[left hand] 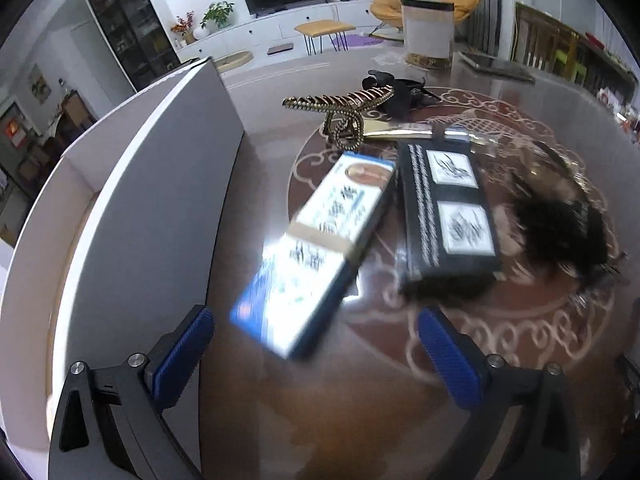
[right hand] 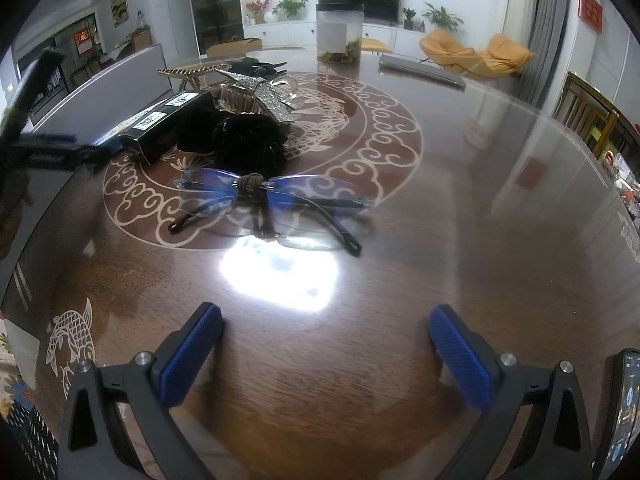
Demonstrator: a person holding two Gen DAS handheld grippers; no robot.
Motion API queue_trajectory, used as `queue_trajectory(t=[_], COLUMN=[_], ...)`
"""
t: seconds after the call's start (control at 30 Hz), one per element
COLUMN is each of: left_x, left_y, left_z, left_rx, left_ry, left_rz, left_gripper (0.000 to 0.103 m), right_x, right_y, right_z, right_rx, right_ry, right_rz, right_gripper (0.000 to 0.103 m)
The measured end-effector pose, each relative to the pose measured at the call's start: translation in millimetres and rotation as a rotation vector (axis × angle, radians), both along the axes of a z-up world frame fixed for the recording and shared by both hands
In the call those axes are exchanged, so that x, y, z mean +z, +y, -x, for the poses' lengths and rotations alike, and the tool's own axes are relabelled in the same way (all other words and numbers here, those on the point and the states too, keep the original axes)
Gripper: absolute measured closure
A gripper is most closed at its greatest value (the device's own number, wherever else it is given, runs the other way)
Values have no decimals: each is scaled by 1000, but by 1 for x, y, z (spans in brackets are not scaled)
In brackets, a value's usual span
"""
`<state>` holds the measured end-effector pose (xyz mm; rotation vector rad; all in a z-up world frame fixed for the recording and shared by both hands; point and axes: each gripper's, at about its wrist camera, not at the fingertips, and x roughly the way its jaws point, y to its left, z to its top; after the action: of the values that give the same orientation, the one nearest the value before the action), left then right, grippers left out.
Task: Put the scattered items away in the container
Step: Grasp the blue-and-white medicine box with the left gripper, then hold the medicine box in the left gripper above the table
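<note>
- Currently both grippers are hovering over the table (right hand: 480,168), each with jaws standing wide apart and gripping nothing.
- Left gripper (left hand: 316,344) is sitting just beside the container (left hand: 160,184), with the blue box (left hand: 316,248) lying blurred ahead of its pads; black box (left hand: 448,208) is lying beside it.
- Right gripper (right hand: 326,352) is facing the glasses (right hand: 272,200), near but not touching.
- Scrunchie (right hand: 240,140) and clips are waiting behind, still on the table.
- Step, as judged: lining up a pick. Next move is calling for a descent and a close across the chosen item.
</note>
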<state>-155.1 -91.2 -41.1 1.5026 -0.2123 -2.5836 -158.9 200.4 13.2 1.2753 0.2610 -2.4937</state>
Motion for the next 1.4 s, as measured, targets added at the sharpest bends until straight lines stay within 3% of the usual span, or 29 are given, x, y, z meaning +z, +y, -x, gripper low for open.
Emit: queue_trajectory(t=[0.27,0.43,0.57,0.73,0.8,0.87,0.93,1.13,1.4], left_x=[-20,-27,-29,-28,-22,-18,-15,-17,-17], left_y=[-9,-15,-13,-14,-14,-12,-11,-4,15], left_z=[32,44,41,44,34,31,32,14,-46], left_rx=[-44,-42,-55,-45,-45,-53,-52,-19,-31], left_ry=[-43,-39,32,10,32,43,42,45,53], left_rz=[-65,-200,-193,-189,-188,-187,-188,-191,-188], left_gripper=[0,0,0,1,17,44,58,59,59], right_x=[0,0,-1,-1,-1,-1,0,-1,-1], right_y=[0,0,0,0,0,0,0,0,0], right_z=[0,0,0,0,0,0,0,0,0], right_rx=[0,0,0,0,0,0,0,0,0], right_ry=[0,0,0,0,0,0,0,0,-1], right_rz=[0,0,0,0,0,0,0,0,0], right_gripper=[0,0,0,0,0,0,0,0,0])
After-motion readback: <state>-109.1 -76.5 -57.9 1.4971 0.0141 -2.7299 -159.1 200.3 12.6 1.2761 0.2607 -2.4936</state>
